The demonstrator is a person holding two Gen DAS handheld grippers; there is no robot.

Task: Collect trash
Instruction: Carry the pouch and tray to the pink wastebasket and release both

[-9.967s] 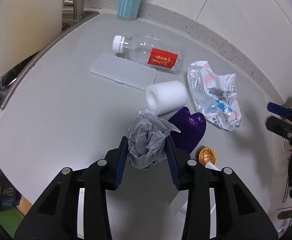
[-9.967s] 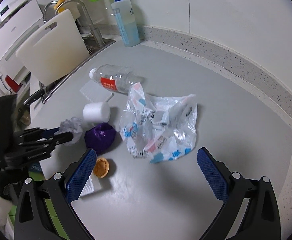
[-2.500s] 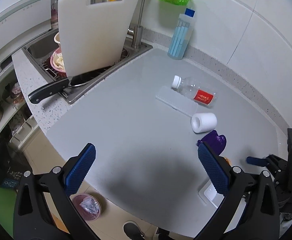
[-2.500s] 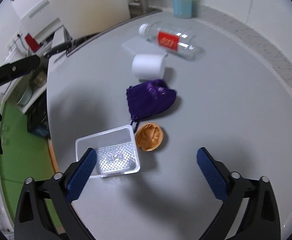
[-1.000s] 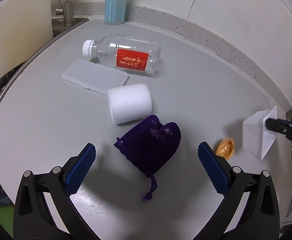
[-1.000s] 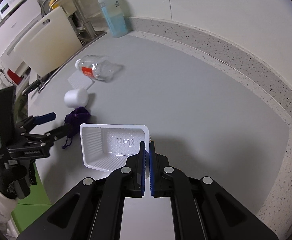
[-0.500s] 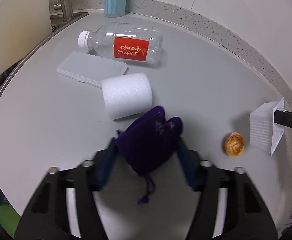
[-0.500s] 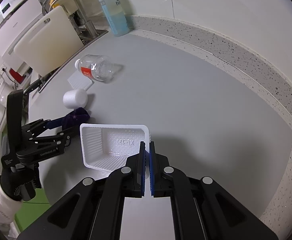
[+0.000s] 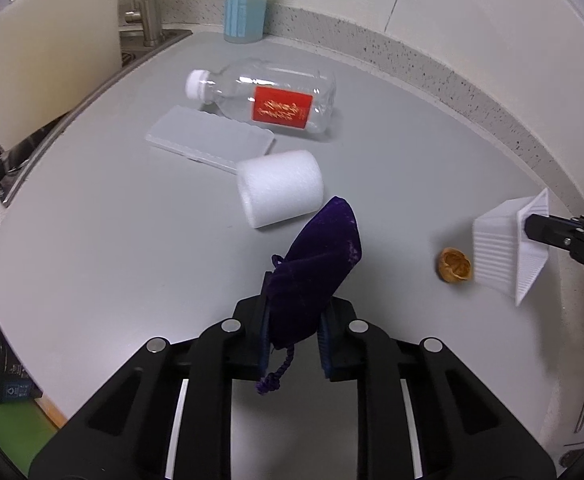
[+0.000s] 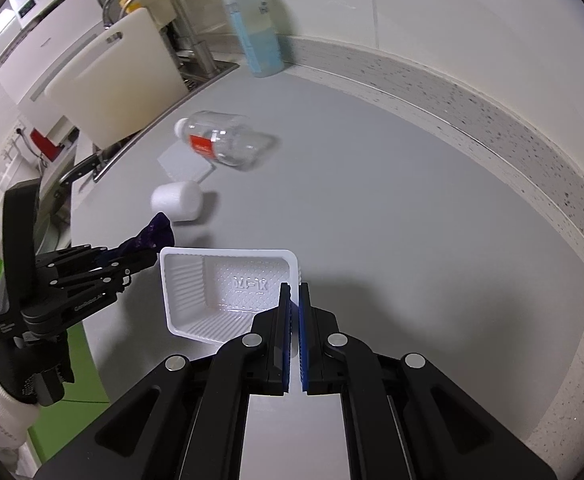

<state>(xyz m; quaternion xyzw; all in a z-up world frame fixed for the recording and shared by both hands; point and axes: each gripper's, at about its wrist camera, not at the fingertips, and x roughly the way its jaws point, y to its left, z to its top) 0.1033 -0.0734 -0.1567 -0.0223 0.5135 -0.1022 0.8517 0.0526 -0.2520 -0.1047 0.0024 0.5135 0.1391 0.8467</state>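
Near the tabletop's (image 9: 132,240) right edge, only the left wrist view shows a walnut shell (image 9: 454,265) beside the white plastic tray (image 10: 228,284) clamped by the right tongs (image 10: 295,312). Wide apart a second ago, the left tongs (image 9: 295,330) now pinch the purple pouch (image 9: 315,268).

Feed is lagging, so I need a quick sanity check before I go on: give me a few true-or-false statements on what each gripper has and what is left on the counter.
1. The left gripper is shut on the purple pouch. True.
2. The right gripper is open and holds nothing. False: it is shut on the rim of the white plastic tray.
3. The clear bottle stands upright. False: it lies on its side on the counter.
4. The foam roll lies on the counter, ungripped. True.
5. The walnut shell sits inside the tray. False: it lies on the counter beside it.
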